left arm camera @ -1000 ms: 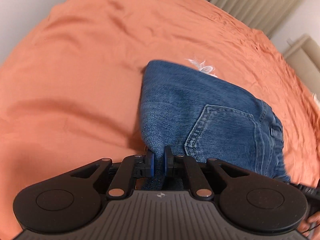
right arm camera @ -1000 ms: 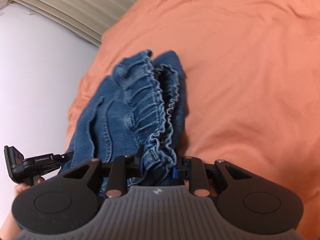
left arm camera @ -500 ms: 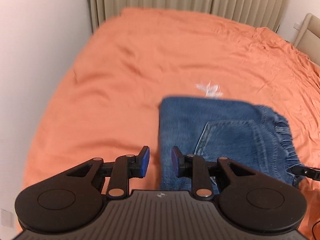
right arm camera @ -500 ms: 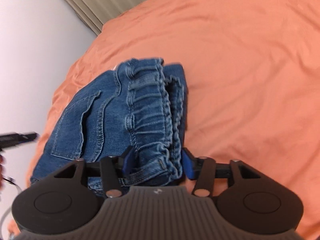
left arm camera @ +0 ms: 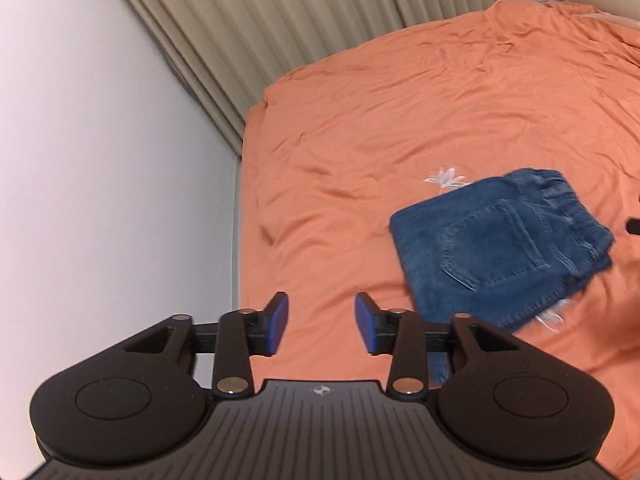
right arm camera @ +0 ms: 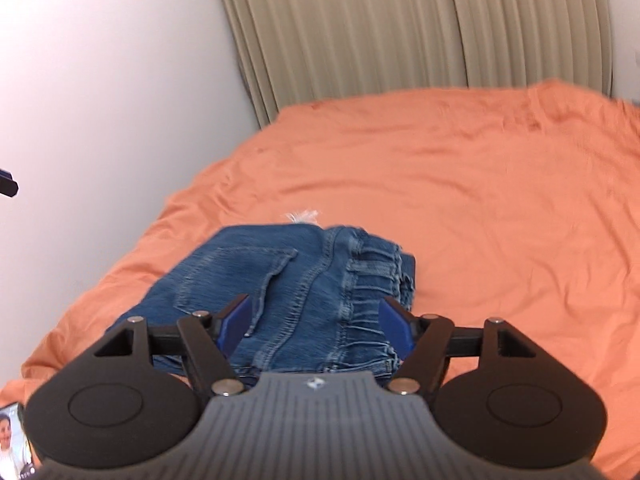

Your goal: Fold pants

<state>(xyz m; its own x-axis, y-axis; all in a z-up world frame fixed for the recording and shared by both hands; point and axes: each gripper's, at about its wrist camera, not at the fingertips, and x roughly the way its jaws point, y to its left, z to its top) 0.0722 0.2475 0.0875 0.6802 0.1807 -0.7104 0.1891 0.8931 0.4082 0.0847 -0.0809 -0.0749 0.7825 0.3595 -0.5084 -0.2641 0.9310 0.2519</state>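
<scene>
The blue denim pants (left arm camera: 500, 246) lie folded into a compact stack on the orange bed cover (left arm camera: 380, 120), back pocket up, elastic waistband to the right. My left gripper (left arm camera: 322, 324) is open and empty, above the bed to the left of the pants. In the right wrist view the pants (right arm camera: 288, 280) lie just ahead, and my right gripper (right arm camera: 316, 324) is open and empty, raised above their near edge with nothing between the pads.
A white wall (left arm camera: 100, 160) runs along the bed's left side. Beige curtains (right arm camera: 400, 40) hang behind the bed's far end. A white embroidered flower (left arm camera: 444, 178) shows on the cover beside the pants. A phone screen (right arm camera: 12, 448) shows at the lower left corner.
Both grippers opened and let go of the pants, then lifted and pulled back. The pants now lie flat and folded on the bed.
</scene>
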